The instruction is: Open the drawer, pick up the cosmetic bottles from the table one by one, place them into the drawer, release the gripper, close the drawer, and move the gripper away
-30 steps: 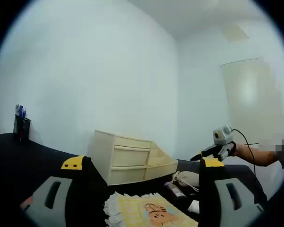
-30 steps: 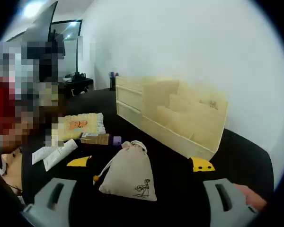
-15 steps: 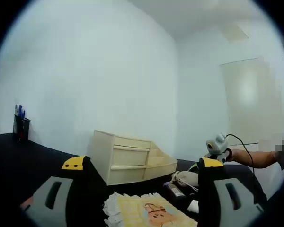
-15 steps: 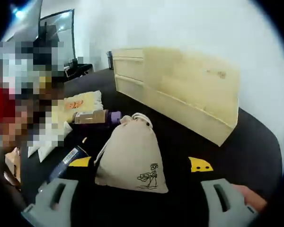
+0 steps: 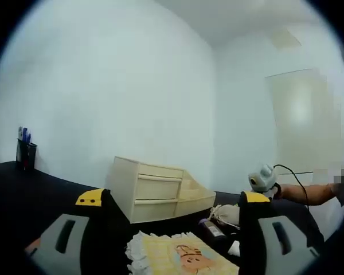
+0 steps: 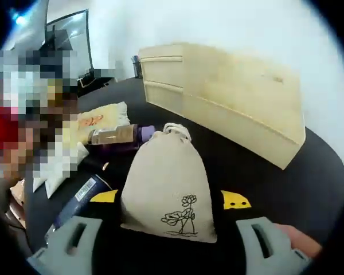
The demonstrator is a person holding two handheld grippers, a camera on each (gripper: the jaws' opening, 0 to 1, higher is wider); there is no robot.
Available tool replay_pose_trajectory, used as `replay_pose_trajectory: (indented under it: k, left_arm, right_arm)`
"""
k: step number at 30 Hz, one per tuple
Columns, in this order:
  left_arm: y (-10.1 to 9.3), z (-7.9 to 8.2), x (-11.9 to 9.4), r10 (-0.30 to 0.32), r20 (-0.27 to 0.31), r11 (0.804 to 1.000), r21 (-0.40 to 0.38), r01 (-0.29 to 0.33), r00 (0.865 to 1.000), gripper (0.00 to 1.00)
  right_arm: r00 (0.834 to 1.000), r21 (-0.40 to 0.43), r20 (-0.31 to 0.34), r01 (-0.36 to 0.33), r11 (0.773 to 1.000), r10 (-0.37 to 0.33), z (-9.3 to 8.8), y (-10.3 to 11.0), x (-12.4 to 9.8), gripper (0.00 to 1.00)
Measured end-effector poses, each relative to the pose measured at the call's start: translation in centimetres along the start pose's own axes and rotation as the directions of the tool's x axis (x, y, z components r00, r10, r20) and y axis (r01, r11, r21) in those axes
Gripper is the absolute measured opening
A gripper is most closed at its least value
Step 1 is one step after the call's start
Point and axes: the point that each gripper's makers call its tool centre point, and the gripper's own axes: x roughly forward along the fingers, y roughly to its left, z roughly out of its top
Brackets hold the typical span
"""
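Observation:
A pale wooden drawer cabinet (image 5: 155, 195) stands on the black table, its drawers shut; the right gripper view shows its side (image 6: 235, 103). An amber bottle with a purple cap (image 6: 117, 136) lies on its side by a dark blue tube (image 6: 80, 199). In the left gripper view a dark bottle (image 5: 212, 230) lies beside a beige drawstring pouch (image 5: 226, 213). My right gripper (image 6: 169, 199) is open, low over the pouch (image 6: 169, 183), one jaw on each side of it. My left gripper (image 5: 173, 197) is open and holds nothing, well back from the cabinet.
A yellow printed cloth (image 5: 175, 256) lies in front of the cabinet, also seen as the cloth (image 6: 97, 120) in the right gripper view. A pen holder (image 5: 26, 153) stands far left. A person's hand (image 5: 301, 192) holds the right gripper (image 5: 262, 179).
The right gripper has come closer and lower over the pouch, which now looms larger between its jaws. The left gripper has stayed still.

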Motion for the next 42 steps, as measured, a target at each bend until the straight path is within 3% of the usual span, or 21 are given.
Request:
replay_pose_trajectory:
  k: [11, 20, 25, 33, 42]
  left_arm:
    - [0.0, -0.2, 0.0, 0.002, -0.009, 1.000, 0.001, -0.002, 1.000, 0.92]
    - [0.4, 0.0, 0.1, -0.001, -0.005, 1.000, -0.002, 0.001, 1.000, 0.92]
    - [0.2, -0.1, 0.1, -0.002, -0.009, 1.000, -0.003, 0.002, 1.000, 0.92]
    - [0.0, -0.1, 0.0, -0.001, -0.009, 1.000, -0.005, 0.001, 1.000, 0.91]
    - [-1.5, 0.2, 0.1, -0.057, -0.001, 0.998, -0.016, 0.057, 0.998, 0.90]
  right_arm:
    - [1.000, -0.036, 0.022, 0.007, 0.999, -0.006, 0.8, 0.1, -0.6, 0.48]
    - [0.994, 0.087, 0.079, -0.079, 0.993, 0.072, 2.1, -0.3, -1.3, 0.46]
    - [0.982, 0.169, 0.143, -0.147, 0.975, 0.123, 2.8, 0.4, -2.0, 0.45]
    - [0.977, 0.161, 0.173, -0.154, 0.975, 0.126, 4.5, -0.5, -2.3, 0.44]
    - [0.950, 0.113, 0.260, -0.206, 0.972, 0.171, 7.0, 2.1, -4.2, 0.43]
